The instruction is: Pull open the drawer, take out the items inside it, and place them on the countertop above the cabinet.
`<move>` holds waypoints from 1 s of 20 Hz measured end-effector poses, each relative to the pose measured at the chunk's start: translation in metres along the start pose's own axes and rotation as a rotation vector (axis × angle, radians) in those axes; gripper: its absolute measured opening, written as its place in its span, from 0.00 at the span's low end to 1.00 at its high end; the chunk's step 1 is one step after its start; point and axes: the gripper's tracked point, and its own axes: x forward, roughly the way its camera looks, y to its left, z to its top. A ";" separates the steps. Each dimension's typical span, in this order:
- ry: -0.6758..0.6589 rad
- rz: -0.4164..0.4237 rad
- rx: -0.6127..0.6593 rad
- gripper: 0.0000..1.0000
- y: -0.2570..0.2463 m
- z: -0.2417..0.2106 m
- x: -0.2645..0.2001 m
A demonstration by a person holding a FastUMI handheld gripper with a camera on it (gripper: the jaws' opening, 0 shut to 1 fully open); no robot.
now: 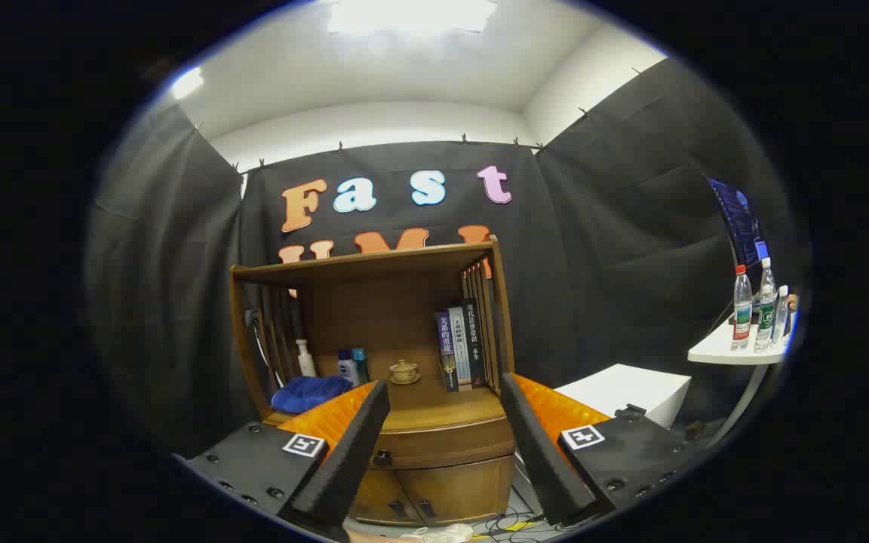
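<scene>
While the gripper (443, 403) hangs with its fingers spread wide and holding nothing, the cabinet (404, 452) stands just beyond them. Its drawer (446, 445) is closed, the knob (382, 458) beside the left finger. A cup (404, 371), books (459, 348) and a blue cloth (309, 393) sit on the countertop (442, 411).

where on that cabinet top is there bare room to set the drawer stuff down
The front strip of the countertop, between the open gripper fingers and ahead of the teacup, is bare. It is crowded behind: blue cloth and bottles on one side, books on the other.
</scene>
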 end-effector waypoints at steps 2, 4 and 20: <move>0.001 -0.003 -0.003 0.98 -0.001 -0.001 -0.002; 0.004 -0.006 -0.004 0.98 -0.002 -0.002 -0.002; 0.018 -0.010 -0.001 0.98 -0.009 -0.007 -0.005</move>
